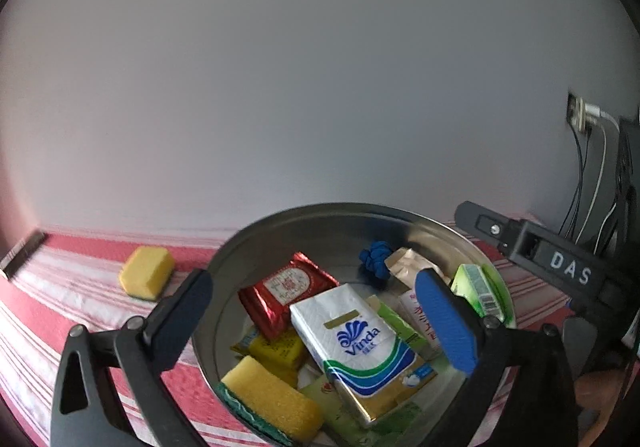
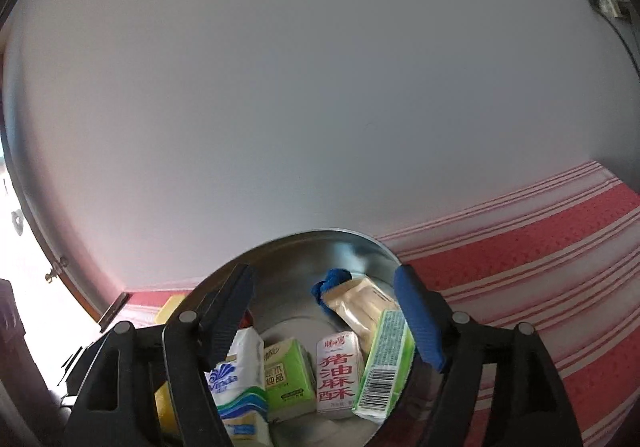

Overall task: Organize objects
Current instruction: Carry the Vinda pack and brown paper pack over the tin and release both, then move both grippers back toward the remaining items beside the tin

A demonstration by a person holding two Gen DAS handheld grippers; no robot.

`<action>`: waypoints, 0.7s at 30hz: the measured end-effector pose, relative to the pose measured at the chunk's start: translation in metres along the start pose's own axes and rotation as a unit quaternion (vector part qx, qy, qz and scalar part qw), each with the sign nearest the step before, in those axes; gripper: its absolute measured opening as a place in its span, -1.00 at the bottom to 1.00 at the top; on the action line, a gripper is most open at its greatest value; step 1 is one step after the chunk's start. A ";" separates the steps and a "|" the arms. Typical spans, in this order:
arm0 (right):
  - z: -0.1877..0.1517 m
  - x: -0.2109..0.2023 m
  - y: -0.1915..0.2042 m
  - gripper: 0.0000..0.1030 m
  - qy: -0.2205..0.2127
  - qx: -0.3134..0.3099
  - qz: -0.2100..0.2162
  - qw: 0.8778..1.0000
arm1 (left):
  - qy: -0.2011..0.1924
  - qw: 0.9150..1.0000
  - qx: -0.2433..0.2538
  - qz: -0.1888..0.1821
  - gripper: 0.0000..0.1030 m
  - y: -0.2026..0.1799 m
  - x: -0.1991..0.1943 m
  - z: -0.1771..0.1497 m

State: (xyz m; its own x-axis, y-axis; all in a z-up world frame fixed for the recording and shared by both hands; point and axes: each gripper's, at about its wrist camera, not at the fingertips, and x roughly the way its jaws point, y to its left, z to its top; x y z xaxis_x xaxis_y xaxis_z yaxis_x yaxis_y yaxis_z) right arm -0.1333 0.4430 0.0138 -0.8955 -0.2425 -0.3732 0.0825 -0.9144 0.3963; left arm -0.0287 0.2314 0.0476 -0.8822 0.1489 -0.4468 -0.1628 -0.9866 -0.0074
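A home, it seems: a red-and-white striped cloth (image 1: 60, 307) covers the desk against a plain wall (image 1: 300, 87), with a wall socket (image 1: 578, 113) holding plugged-in cables.

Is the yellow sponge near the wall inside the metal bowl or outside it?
Outside. The yellow sponge lies on the striped cloth, left of the metal bowl.
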 end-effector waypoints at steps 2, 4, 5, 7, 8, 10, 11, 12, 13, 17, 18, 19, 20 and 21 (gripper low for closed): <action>-0.001 -0.001 0.001 0.45 0.001 -0.002 -0.002 1.000 | -0.005 1.000 0.018 0.004 0.99 -0.006 -0.002 0.001; -0.001 -0.002 0.001 0.45 0.002 -0.002 -0.003 1.000 | -0.009 1.000 0.027 0.009 0.99 -0.006 -0.003 0.003; -0.001 -0.004 0.000 0.45 0.003 -0.002 -0.004 1.000 | -0.011 0.999 0.030 0.011 0.99 -0.007 -0.004 0.003; -0.002 -0.007 -0.001 0.45 -0.001 0.002 -0.008 1.000 | -0.013 0.999 0.032 0.013 0.99 -0.006 -0.005 0.003; -0.003 -0.008 -0.002 0.45 -0.004 0.003 -0.009 1.000 | -0.014 0.999 0.030 0.014 0.99 -0.005 -0.006 0.004; -0.006 -0.014 0.002 0.45 -0.012 0.005 -0.013 1.000 | -0.013 0.999 0.026 0.014 0.99 -0.003 -0.007 0.005; -0.009 -0.012 0.005 0.45 -0.015 0.005 -0.014 1.000 | -0.013 1.000 0.024 0.013 0.99 -0.001 -0.007 0.006; -0.010 -0.014 0.005 0.45 -0.019 0.004 -0.017 1.000 | -0.013 1.000 0.023 0.014 0.99 0.001 -0.007 0.006; -0.011 -0.016 0.006 0.45 -0.023 0.001 -0.021 1.000 | -0.013 1.000 0.021 0.016 0.99 0.003 -0.008 0.006; -0.017 -0.023 0.010 0.45 -0.039 -0.012 -0.051 0.998 | -0.015 0.999 0.019 0.024 0.99 0.013 -0.010 0.007; -0.019 -0.026 0.009 0.45 -0.045 -0.011 -0.058 0.997 | -0.015 0.999 0.018 0.027 0.99 0.015 -0.010 0.007; -0.020 -0.029 0.011 0.45 -0.051 -0.008 -0.063 0.997 | -0.015 0.999 0.017 0.029 0.99 0.018 -0.011 0.006; -0.021 -0.031 0.011 0.45 -0.055 -0.006 -0.067 0.996 | -0.014 0.999 0.016 0.030 0.99 0.021 -0.011 0.006; -0.023 -0.033 0.011 0.45 -0.059 -0.005 -0.072 0.996 | -0.014 0.999 0.015 0.032 0.99 0.024 -0.012 0.006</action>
State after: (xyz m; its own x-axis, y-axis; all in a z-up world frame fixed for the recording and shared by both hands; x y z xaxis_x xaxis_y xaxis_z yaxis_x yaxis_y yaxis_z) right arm -0.0926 0.4333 0.0115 -0.9431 -0.0694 -0.3250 -0.0468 -0.9405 0.3367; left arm -0.0250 0.2062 0.0579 -0.9028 0.0883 -0.4208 -0.1188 -0.9918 0.0467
